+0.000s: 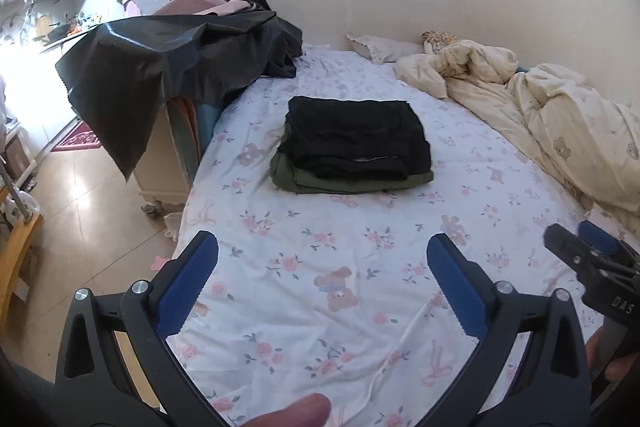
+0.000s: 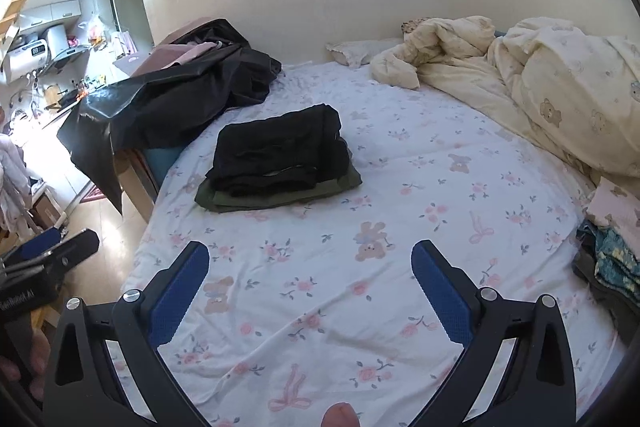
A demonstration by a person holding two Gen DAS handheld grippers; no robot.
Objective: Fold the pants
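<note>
Hovering wide and empty above the bed [image 1: 320, 307], the left claw [image 1: 322, 251] and right claw [image 2: 310, 261] hold nothing; the black pants [image 1: 356, 139] lie folded atop green pants [image 1: 344, 181], stacked apparently to keep finished pieces together.

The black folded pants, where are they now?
In both views the black folded pants lie mid-bed on folded green pants, right of the black sheet.

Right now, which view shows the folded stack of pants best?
The left wrist view: the folded stack of pants sits near centre, seen square-on, black pairs over an olive one. The right wrist view shows the same stack off to the left and at an angle, though both layers are still visible.
</note>
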